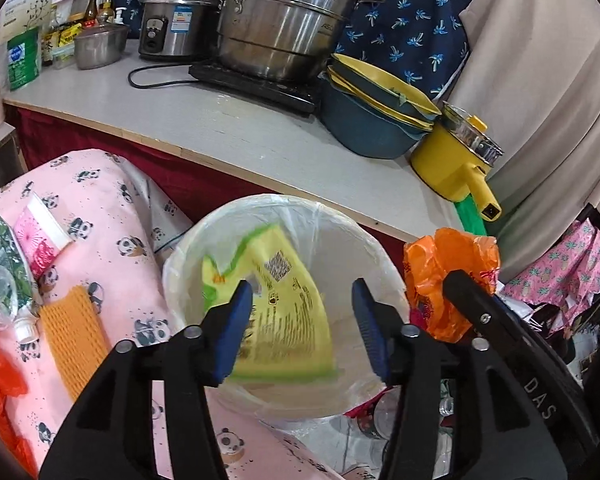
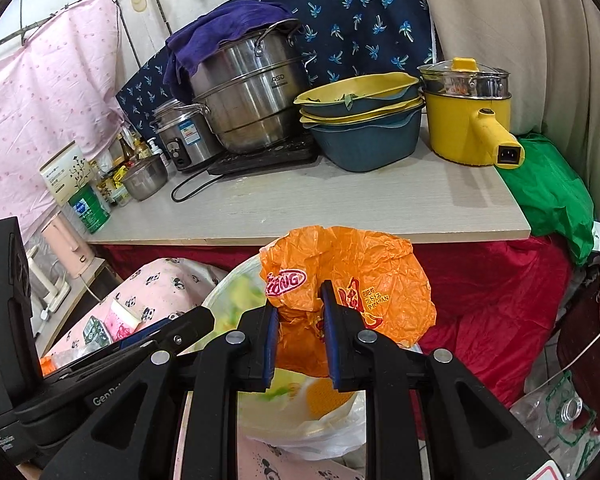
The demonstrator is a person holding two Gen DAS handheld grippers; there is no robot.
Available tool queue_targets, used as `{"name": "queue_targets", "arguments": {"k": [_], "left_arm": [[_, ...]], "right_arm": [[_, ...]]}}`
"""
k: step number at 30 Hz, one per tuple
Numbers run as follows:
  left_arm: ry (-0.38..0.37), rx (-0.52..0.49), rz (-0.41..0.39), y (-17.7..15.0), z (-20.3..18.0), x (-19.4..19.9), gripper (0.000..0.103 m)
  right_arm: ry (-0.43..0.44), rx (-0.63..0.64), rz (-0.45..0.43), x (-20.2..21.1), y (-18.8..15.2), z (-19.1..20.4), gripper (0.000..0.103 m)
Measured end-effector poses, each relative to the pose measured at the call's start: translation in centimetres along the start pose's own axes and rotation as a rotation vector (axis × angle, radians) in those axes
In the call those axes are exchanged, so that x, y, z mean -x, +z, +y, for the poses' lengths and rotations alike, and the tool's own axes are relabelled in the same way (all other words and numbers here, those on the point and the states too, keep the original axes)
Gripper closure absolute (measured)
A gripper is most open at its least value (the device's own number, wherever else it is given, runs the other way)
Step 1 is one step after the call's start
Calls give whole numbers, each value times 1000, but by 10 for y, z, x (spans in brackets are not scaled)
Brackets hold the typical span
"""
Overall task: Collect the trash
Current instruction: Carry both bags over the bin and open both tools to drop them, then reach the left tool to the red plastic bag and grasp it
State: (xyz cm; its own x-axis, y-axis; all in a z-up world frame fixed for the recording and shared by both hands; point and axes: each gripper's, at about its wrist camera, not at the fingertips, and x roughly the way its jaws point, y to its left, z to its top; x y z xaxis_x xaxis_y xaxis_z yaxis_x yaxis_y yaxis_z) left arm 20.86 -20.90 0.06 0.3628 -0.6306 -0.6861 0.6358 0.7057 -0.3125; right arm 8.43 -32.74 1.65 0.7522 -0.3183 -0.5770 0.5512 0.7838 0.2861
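One white bin point(image 1: 364, 248), lined with a clear bag, was seen below the left gripper point(image 1: 302, 326), whose jaws were spread apart with nothing pressed between the pads. One yellow-and-green wrapper point(image 1: 284, 304) was caught blurred between and beyond the blue fingers, inside the bin's mouth. One crumpled orange plastic bag point(image 2: 364, 276) was pinched by the right gripper point(image 2: 300, 332) — the jaws were narrowed onto its lower folds, just above the bin's rim.

On the pink panda-print cloth point(image 1: 100, 208) to the left, further litter was counted: one orange foam net point(image 1: 74, 340), one pink-and-white packet point(image 1: 40, 236), one green printed packet point(image 1: 0, 256), one crushed clear bottle point(image 1: 0, 300), and one red-orange bag point(image 1: 0, 380) cut off by the picture's edge.

On the worktop point(image 2: 340, 200) were counted two steel pots, one small steel bowl, one stack of yellow-and-blue basins point(image 2: 364, 120) and one yellow electric pot point(image 2: 468, 124). The bottles at the back left were too small and crowded to be counted. The bin's bottom was hidden by the wrapper, and its contents seen through the right gripper were blurred.
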Motion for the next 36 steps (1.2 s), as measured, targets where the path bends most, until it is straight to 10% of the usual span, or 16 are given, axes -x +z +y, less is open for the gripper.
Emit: {"name": "queue_targets", "arguments": {"k": [36], "left_arm": [[264,134,-69,-46,81,74,43]], "right_arm": [[127,133,52,6,-30,77,49]]}}
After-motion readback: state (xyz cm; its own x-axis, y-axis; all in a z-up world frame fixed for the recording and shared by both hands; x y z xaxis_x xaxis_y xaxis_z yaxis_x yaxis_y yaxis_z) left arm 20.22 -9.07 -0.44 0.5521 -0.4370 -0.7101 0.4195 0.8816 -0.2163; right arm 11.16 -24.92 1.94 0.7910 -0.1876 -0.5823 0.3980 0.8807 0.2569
